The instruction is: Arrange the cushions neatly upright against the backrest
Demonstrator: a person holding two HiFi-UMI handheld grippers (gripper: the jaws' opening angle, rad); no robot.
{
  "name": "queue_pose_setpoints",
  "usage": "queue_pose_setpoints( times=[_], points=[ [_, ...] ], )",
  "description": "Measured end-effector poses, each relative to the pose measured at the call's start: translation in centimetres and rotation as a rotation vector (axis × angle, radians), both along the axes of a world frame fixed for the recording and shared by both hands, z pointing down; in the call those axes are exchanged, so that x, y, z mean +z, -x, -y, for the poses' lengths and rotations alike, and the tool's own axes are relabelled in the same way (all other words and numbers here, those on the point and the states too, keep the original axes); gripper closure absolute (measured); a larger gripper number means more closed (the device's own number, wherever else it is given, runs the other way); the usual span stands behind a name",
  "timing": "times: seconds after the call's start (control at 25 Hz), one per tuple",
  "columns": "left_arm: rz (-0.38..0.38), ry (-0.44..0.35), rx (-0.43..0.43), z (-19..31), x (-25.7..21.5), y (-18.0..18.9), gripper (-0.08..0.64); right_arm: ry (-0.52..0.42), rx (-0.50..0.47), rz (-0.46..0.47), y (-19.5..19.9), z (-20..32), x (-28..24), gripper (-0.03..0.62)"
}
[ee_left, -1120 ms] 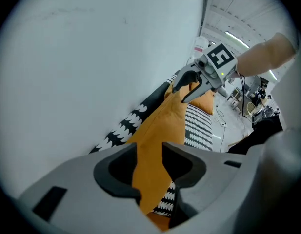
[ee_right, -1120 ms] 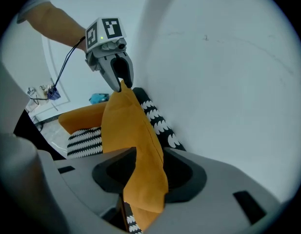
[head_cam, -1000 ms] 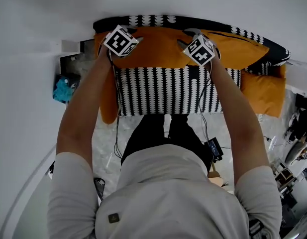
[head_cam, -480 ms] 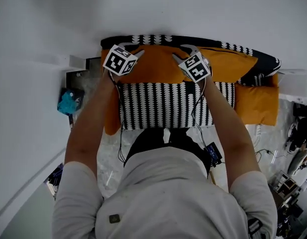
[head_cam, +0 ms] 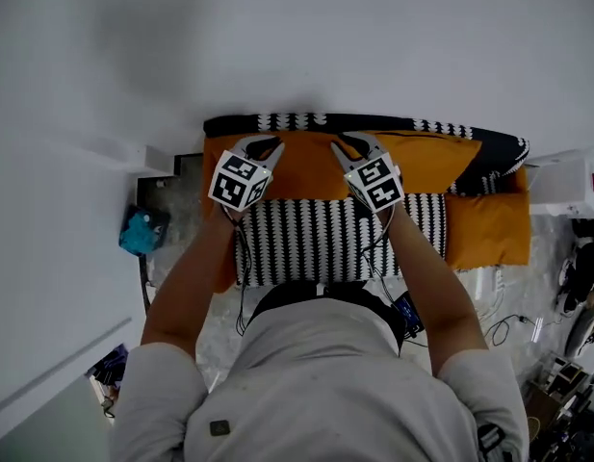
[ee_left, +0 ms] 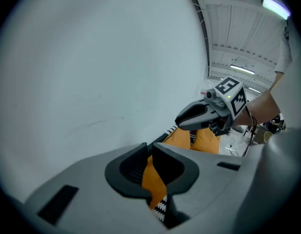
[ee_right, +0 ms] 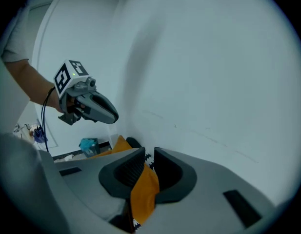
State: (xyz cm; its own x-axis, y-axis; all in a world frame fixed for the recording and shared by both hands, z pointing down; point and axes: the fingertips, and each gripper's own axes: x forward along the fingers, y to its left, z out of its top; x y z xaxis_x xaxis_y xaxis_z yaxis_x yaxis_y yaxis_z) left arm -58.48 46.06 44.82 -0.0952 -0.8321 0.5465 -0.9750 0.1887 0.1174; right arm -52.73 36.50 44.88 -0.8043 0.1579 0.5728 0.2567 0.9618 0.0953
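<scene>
An orange cushion (head_cam: pixel 306 166) lies along the black-and-white patterned backrest (head_cam: pixel 297 121) of a sofa. My left gripper (head_cam: pixel 265 148) pinches its upper left edge and my right gripper (head_cam: pixel 347 146) its upper right edge. Both pairs of jaws have just been closing, with the cushion's fabric between them. In the left gripper view the left gripper (ee_left: pixel 149 152) is shut on orange fabric (ee_left: pixel 153 178), with the right gripper (ee_left: pixel 209 115) beyond it. In the right gripper view the right gripper (ee_right: pixel 149 156) clamps orange fabric (ee_right: pixel 143 194). A second orange cushion (head_cam: pixel 431 154) leans to the right.
The patterned sofa seat (head_cam: pixel 316 243) is below the cushions, with an orange side cushion (head_cam: pixel 487 229) at its right end. A white wall stands right behind the backrest. A teal object (head_cam: pixel 142 231) sits on the floor at the left; a white box (head_cam: pixel 566 176) and cables (head_cam: pixel 503 325) are on the right.
Both grippers have closed on the cushion's upper edge and risen with it. The sofa now looks smaller and farther below in the head view.
</scene>
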Motion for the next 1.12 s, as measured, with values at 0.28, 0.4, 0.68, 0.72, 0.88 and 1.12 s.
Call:
queue_pose_setpoints(
  times=[0.28,0.4,0.68,0.72,0.88,1.12],
  points=[
    [0.040,-0.162,-0.115,-1.9,-7.0,-1.0,0.540,0.065,0.005,0.121,-1.9,-3.1,-6.0,0.539],
    [0.049,-0.220,-0.138,-2.9,-9.9,-2.1,0.546,0.080,-0.012,0.173,-2.7,-4.5,-8.5,0.548],
    [0.093,-0.290,-0.180,-5.6,-13.7,-3.0,0.551,0.122,-0.007,0.287,-4.8,-6.5,-13.2,0.565],
    [0.097,-0.296,-0.187,-6.1,-14.1,-3.0,0.551,0.129,-0.008,0.294,-5.1,-6.8,-13.5,0.565],
    [0.153,-0.286,-0.184,-7.6,-14.5,-3.2,0.551,0.128,-0.027,0.312,-6.1,-7.6,-14.7,0.566],
    [0.144,-0.315,-0.197,-7.5,-15.5,-2.2,0.551,0.112,-0.005,0.336,-6.0,-6.2,-15.9,0.566]
  ],
)
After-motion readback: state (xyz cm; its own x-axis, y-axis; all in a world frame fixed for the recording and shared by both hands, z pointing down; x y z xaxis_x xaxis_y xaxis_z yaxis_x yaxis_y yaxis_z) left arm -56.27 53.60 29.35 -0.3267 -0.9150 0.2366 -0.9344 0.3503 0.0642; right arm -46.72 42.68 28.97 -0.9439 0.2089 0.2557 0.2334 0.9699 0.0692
